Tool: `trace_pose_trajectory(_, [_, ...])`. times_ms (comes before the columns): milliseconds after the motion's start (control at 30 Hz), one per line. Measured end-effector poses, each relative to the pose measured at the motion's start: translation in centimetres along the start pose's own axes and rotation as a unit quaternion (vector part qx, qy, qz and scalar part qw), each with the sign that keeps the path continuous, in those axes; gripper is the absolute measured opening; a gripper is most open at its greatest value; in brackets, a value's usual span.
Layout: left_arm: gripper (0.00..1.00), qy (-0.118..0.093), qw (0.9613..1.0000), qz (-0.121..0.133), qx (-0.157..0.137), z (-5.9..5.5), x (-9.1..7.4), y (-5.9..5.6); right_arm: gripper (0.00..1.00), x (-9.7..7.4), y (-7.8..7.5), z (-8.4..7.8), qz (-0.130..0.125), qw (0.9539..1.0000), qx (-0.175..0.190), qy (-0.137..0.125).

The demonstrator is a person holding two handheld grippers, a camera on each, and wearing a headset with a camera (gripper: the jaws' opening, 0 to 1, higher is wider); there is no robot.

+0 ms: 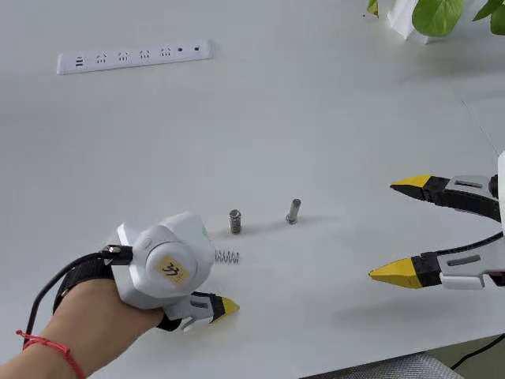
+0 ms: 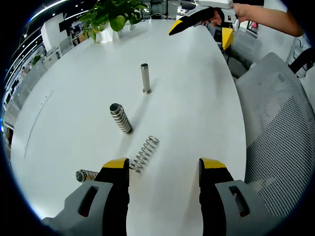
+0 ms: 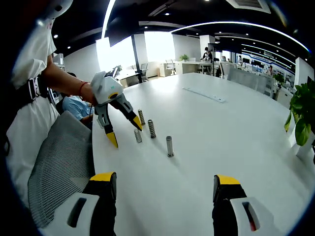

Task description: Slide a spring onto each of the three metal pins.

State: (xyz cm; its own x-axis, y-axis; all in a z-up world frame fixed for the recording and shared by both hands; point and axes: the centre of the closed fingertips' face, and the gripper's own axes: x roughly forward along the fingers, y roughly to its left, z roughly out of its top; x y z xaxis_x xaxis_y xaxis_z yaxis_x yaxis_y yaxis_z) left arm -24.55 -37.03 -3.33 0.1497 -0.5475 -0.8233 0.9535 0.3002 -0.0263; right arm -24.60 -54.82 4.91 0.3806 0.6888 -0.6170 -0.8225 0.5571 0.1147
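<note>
A bare metal pin (image 1: 293,211) stands upright at mid-table. Left of it, a second pin (image 1: 235,221) wears a spring. A loose spring (image 1: 227,257) lies flat on the table just ahead of my left gripper (image 1: 223,283), which is open. In the left gripper view the loose spring (image 2: 144,154) lies between the yellow fingertips (image 2: 115,164), nearer the left one. A third pin with a spring (image 2: 86,174) shows partly behind that tip. My right gripper (image 1: 401,227) hovers open at the right, well away from the pins, with nothing in it. Its view shows the bare pin (image 3: 170,146).
A white power strip (image 1: 134,55) lies at the far left of the white table (image 1: 331,118). A potted plant (image 1: 438,12) stands at the far right corner. The mesh back of a chair (image 1: 394,367) sits below the table's near edge.
</note>
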Motion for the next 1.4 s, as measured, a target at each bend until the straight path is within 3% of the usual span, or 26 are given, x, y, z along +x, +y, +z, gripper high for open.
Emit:
trace_pose_trajectory(200, [0.43, 0.015, 0.9998, 0.009, -0.007, -1.1, -0.2, 0.0, 0.8, 0.1, 0.0, 0.0, -0.002, 1.0, 0.002, -0.003])
trace_pose_trajectory(367, [0.36, 0.017, 0.9996, 0.021, -0.003, -1.2, -0.4, 0.5, 0.79, 0.0, 0.0, -0.1, -0.001, 1.0, 0.003, -0.003])
trace_pose_trajectory(933, [0.19, 0.025, 0.9994, 0.022, 0.007, -1.5, -0.6, 0.3, 0.79, -0.2, -0.1, -0.4, -0.006, 1.0, 0.006, -0.005])
trace_pose_trajectory(1400, [0.11, 0.031, 0.9992, 0.018, 0.018, -1.5, -0.5, 0.2, 0.78, -0.2, 0.0, -0.4, -0.006, 0.9999, 0.007, -0.006])
